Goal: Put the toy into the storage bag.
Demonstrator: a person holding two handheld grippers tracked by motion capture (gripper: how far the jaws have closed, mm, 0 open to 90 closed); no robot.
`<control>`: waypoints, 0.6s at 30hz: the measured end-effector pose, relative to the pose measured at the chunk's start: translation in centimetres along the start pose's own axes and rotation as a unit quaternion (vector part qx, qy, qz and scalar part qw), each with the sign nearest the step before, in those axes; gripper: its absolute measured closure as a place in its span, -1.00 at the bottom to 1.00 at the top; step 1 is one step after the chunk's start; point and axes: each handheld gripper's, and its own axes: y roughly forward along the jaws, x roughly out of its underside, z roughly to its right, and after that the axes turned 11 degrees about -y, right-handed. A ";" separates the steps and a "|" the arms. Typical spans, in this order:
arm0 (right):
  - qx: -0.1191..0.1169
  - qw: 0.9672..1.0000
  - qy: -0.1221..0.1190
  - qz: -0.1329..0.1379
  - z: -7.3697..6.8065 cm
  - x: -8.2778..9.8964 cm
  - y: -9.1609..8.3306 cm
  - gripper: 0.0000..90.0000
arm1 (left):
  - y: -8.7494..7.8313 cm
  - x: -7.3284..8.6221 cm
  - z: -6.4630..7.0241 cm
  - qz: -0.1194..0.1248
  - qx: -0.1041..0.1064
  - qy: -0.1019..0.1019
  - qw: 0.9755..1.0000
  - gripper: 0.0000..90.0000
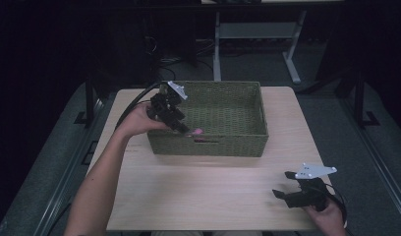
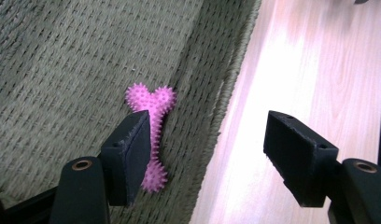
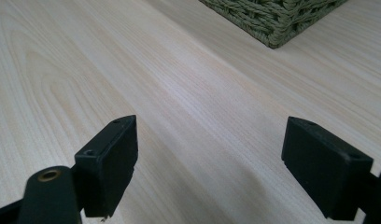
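A pink spiky bone-shaped toy (image 2: 151, 135) lies on the floor of the green woven basket (image 1: 240, 142), close against its front wall; in the high view the toy (image 1: 196, 132) peeks over that wall. My left gripper (image 1: 186, 130) hangs over the basket's front left part, just above the toy. Its jaws stand open and apart from the toy, which lies behind the left jaw in the left gripper view (image 2: 212, 158). My right gripper (image 1: 282, 184) rests low over the table's front right, jaws wide open on nothing, as the right gripper view (image 3: 209, 170) shows.
The basket sits on the far half of the light wooden table (image 1: 213, 191). Its corner (image 3: 277, 23) lies ahead of the right gripper. A cable (image 1: 134, 103) trails from the left gripper off the table's left. Beyond the table stands a metal desk frame (image 1: 257, 34).
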 end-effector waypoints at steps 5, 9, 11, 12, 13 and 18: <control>0.001 1.000 -0.003 0.000 0.0 0.0 0.0 -0.60 | 0.1 0.5 0.2 0.001 0.001 -0.003 1.000 -0.32; 0.002 1.000 -0.001 0.001 0.0 0.0 0.0 -0.60 | 0.0 0.5 0.6 -0.001 -0.003 0.001 1.000 -0.37; 0.003 1.000 0.000 0.001 0.1 0.1 0.0 -0.60 | -0.2 0.4 0.9 0.002 -0.003 0.005 1.000 -0.37; 0.003 1.000 0.000 0.001 0.1 0.1 0.0 -0.60 | -0.2 0.4 0.9 0.002 -0.003 0.005 1.000 -0.38; 0.004 1.000 0.000 0.000 0.1 0.1 0.0 -0.60 | -0.2 0.4 1.0 0.003 -0.005 0.007 1.000 -0.37; 0.003 1.000 0.003 0.001 0.1 0.1 0.0 -0.60 | -0.4 0.5 1.8 0.002 -0.006 0.020 1.000 -0.38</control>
